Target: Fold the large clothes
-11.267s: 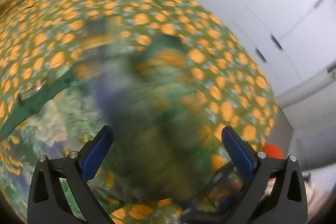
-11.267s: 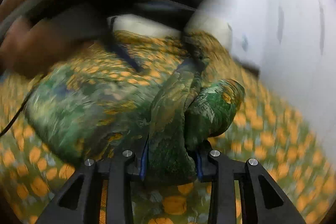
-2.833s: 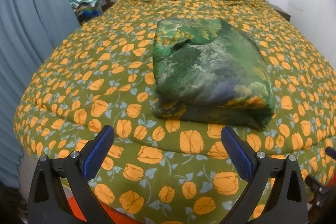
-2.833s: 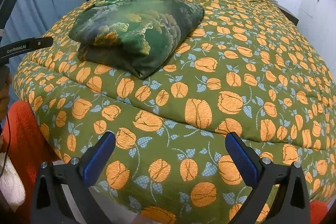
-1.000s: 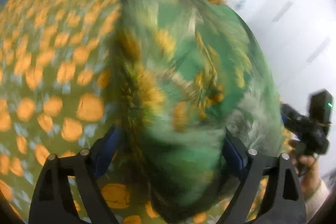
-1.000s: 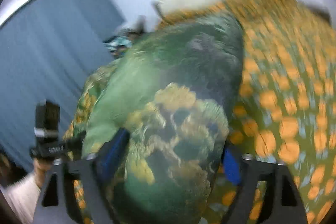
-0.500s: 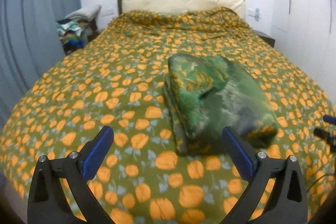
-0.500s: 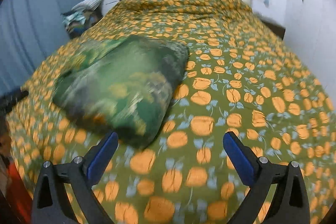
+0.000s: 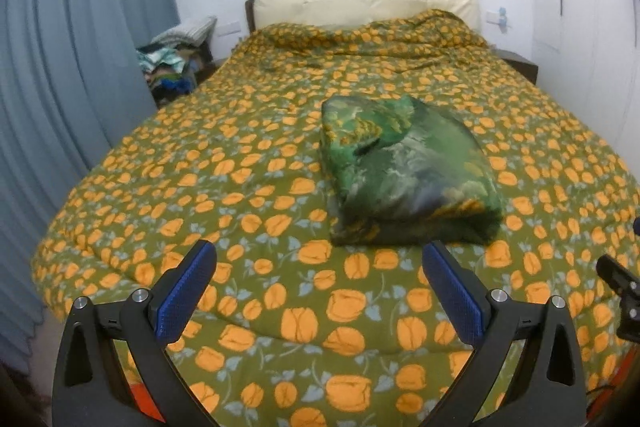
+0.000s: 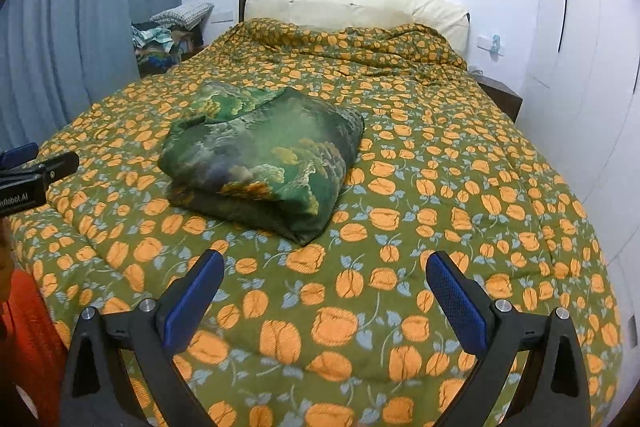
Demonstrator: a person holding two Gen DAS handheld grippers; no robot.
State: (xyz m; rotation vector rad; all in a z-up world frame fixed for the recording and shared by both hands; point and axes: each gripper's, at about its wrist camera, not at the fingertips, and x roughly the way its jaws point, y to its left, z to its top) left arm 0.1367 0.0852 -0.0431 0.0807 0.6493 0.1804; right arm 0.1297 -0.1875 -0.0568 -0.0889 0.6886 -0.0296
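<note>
The folded garment [image 9: 408, 171] lies as a thick green-patterned bundle on the bedspread [image 9: 240, 187], right of centre in the left wrist view and left of centre in the right wrist view [image 10: 264, 155]. A second ago it filled both views, bulging between each pair of blue pads; now it rests free, set down squarely with its folded edge toward the cameras.

The left gripper [image 9: 320, 279] has let go: its jaws have just been opening, they stand spread wide at the bottom of the frame, and only bedspread shows between them. The right gripper [image 10: 324, 279] is likewise spread, its jaws having just eased further apart, with nothing between them, and the bundle sits well above them in the frame. Each gripper's tip also shows at the edge of the other's view.

Judging by the compact, layered shape and both claws released and drawn back, the folding looks finished, or very nearly so.
</note>
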